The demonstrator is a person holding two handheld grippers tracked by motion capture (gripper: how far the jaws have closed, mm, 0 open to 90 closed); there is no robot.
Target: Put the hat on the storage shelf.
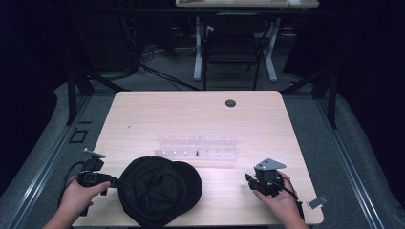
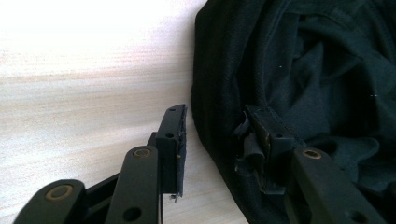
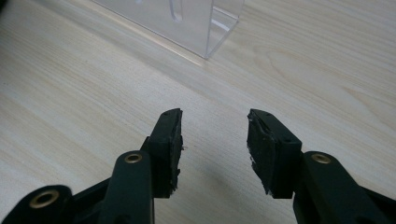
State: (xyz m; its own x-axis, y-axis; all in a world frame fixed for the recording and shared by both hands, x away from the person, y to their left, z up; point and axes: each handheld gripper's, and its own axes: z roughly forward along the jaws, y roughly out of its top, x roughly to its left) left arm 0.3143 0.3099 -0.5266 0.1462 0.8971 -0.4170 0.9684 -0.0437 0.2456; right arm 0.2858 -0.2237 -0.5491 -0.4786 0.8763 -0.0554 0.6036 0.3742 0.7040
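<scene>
At near table edge, left gripper (image 2: pixel 212 140) jaws agape, straddling black cap (image 1: pixel 157 190) rim; next: close. Right gripper (image 3: pixel 214 140) agape, empty.

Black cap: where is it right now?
High view: the cap lies at the table's near edge, left of centre, just before the clear rack, beside the left gripper.

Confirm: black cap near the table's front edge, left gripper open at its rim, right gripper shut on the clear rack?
Not quite. The right gripper is open over bare table, short of the clear rack, as the right gripper view shows. The rest holds: the black cap lies near the front edge, and the left gripper is open at its rim.
</scene>
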